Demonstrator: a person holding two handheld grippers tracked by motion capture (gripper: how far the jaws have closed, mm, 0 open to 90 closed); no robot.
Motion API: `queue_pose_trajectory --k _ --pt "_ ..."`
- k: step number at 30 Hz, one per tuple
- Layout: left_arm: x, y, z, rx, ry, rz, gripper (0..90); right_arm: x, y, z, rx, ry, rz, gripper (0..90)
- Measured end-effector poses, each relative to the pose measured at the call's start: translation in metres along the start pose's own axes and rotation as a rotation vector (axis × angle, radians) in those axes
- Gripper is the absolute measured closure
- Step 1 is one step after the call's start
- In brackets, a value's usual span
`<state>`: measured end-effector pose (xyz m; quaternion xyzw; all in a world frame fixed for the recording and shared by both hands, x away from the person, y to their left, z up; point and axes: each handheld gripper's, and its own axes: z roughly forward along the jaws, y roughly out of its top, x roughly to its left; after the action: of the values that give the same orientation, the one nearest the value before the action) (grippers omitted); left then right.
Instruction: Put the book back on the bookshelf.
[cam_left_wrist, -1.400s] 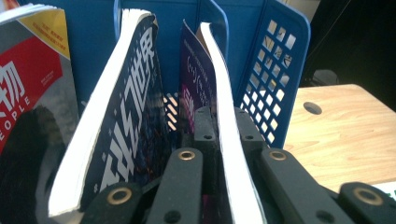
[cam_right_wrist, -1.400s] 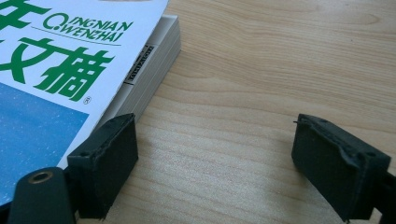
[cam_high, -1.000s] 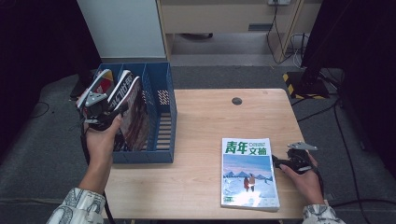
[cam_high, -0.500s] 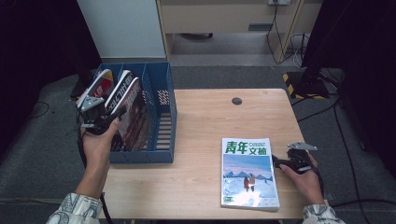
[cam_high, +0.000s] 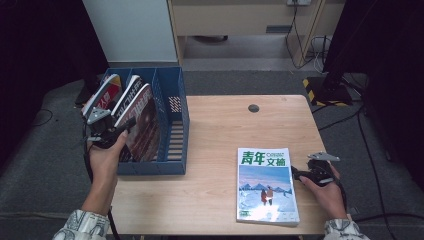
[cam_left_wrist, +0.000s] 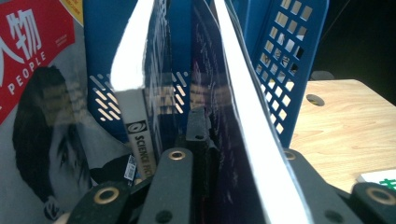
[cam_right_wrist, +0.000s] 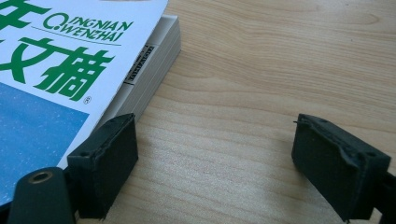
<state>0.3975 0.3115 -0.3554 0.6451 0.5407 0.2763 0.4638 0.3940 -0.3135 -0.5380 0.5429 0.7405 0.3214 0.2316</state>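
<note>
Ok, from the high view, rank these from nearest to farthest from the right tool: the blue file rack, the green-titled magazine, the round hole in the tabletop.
1. The green-titled magazine, flat on the table just left of the right tool.
2. The round hole, up the table near its far edge.
3. The blue file rack, across the table at its left end.

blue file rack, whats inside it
Three magazines lean in the blue file rack: a red-covered People magazine, a middle one, and a dark-covered magazine clamped by the left tool. Their lower parts are hidden by the rack walls.
</note>
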Motion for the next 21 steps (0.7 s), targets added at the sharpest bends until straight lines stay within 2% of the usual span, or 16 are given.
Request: queue_pose_trajectory --k 5,8,10,21 --pt "0.001 -0.001 0.001 -0.003 0.012 0.011 82.8 0.0 0.0 0.0 0.0 0.0 0.0 14.6" --pt "0.004 -0.002 0.001 -0.024 -0.009 -0.024 83.3 0.0 0.0 0.0 -0.002 0.0 -0.001 14.5" --pt "0.003 -0.001 0.002 -0.028 -0.016 -0.026 83.4 0.0 0.0 0.0 -0.001 0.0 0.001 14.5" --pt "-0.014 0.016 0.006 -0.054 0.005 0.003 83.6 0.0 0.0 0.0 -0.002 0.0 -0.001 14.5"
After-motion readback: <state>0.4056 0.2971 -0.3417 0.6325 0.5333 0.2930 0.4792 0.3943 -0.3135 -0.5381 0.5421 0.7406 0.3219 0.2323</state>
